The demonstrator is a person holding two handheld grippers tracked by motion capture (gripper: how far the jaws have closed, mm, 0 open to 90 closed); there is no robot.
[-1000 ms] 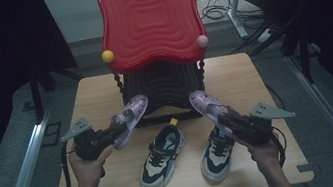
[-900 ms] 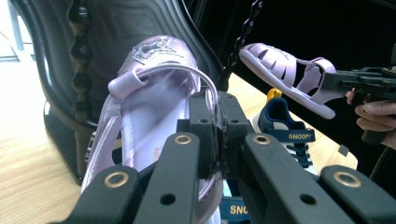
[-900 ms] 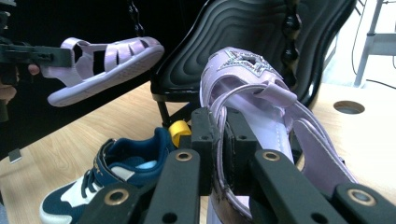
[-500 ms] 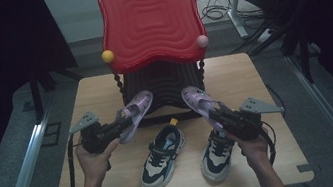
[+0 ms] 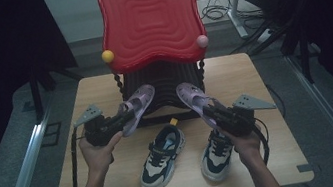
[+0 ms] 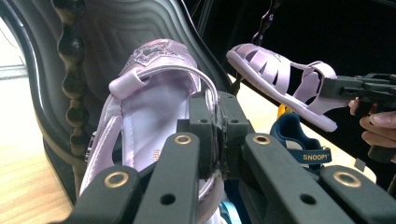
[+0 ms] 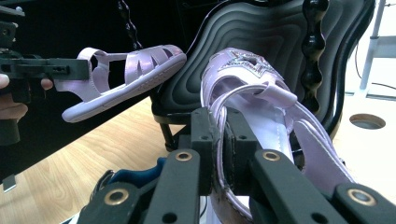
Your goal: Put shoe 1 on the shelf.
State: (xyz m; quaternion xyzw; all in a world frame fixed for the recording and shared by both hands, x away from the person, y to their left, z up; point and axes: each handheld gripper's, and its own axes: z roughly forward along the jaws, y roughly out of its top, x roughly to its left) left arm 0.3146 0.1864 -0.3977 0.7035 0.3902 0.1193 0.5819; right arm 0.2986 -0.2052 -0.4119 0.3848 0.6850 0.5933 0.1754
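**Both grippers clamped on lilac sandals, held above the table**

Nearest to me, below and between the two grippers, I see a pair of sneakers [image 5: 162, 157] standing on the wooden table [image 5: 276, 157], toes toward the near edge.

My left gripper [image 5: 125, 120] has its jaws pressed together on the heel strap of the left sandal [image 5: 137, 107]; the sandal is off the table, toe pointing away and inward. In the left gripper view the strap [image 6: 205, 91] runs between the two pads.

My right gripper [image 5: 210, 112] is likewise closed on the strap of the right sandal [image 5: 194, 96], also lifted, toe away and inward. The two sandals are near each other but apart.

Directly ahead of both toes stands the black ribbed base [image 5: 160, 82] of a red wavy-backed chair-like stand [image 5: 150, 20]. It blocks the path forward. A beaded black post [image 7: 310, 51] rises beside the right sandal. A yellow ball [image 5: 107, 56] and a pink ball [image 5: 202, 41] sit at the red panel's lower corners.
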